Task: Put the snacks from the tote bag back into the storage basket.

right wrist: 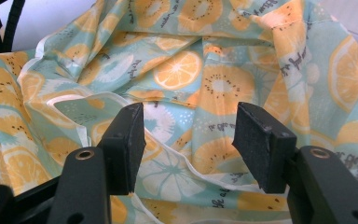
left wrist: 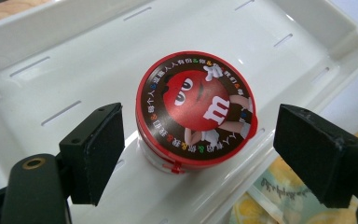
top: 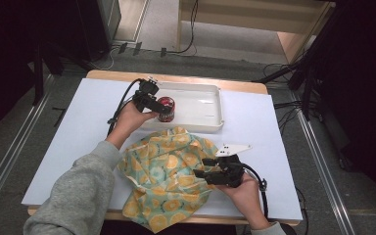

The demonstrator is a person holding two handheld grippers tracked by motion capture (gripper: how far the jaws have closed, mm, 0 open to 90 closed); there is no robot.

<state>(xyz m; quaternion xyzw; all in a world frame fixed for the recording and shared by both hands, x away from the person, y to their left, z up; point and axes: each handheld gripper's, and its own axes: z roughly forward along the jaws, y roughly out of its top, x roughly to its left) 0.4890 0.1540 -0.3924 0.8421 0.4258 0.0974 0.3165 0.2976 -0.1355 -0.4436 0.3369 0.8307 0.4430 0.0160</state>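
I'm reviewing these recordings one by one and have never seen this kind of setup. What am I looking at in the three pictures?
A person at a table holds a two-jaw tool in each hand. The high view looks down from above. The other two come from cameras riding on each tool, looking along its black jaws. On the table lie a white tray and a fruit-print cloth bag. The left hand-held gripper stands open around a red-lidded candy tub in the tray, jaws not touching it. The right hand-held gripper is open over the bag. Nothing is held.
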